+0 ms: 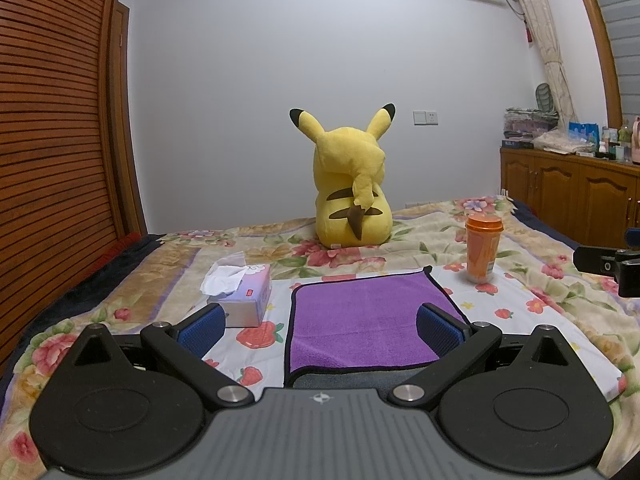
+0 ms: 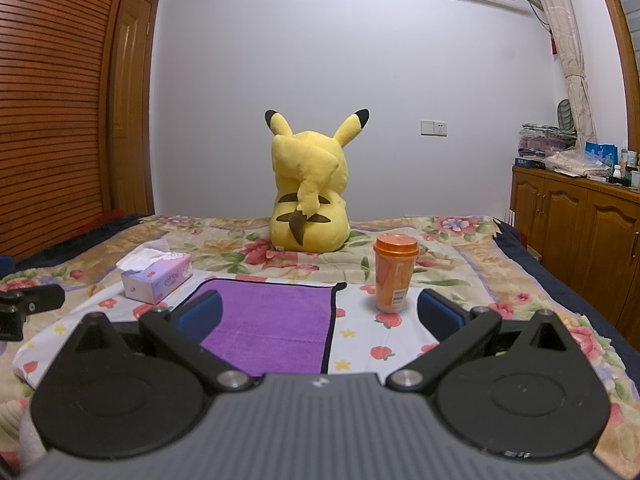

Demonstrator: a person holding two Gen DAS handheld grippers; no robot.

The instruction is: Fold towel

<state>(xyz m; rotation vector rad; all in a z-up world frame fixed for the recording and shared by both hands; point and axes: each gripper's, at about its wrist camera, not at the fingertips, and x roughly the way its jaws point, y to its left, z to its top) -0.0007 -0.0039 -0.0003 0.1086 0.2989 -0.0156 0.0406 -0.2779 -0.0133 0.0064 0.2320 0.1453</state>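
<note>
The towel [image 1: 360, 320] is lying flat on the bedsheet [image 1: 520, 320], purple with a dark border, and no fold is showing in it yet. I judge that the task is only starting: this is the approach step, before any grasp.

The left gripper [image 1: 320, 330] is hovering with its fingers wide apart and nothing between them is being held. In the left wrist view the towel is sitting just ahead, mostly between the two blue pads [image 1: 202, 330]; its left edge is lying inside the left finger and its right part is passing behind the right finger.

The right gripper [image 2: 320, 316] is also standing wide apart and is holding nothing. In its view the towel [image 2: 272, 320] is lying ahead of the left finger, and the right edge of the towel is falling between the fingers. A cup [image 2: 394, 276] is standing near the right finger, ahead of it, apart from the towel. A tissue box [image 1: 244, 296] is sitting just beyond the left finger of the left gripper, near the towel.

The next move, I think, is calling for both grippers to go down to the near corners and to close on the cloth, then to carry the near edge forward over the far edge. The right one should be keeping away from the cup, because it looks easy to tip.
</note>
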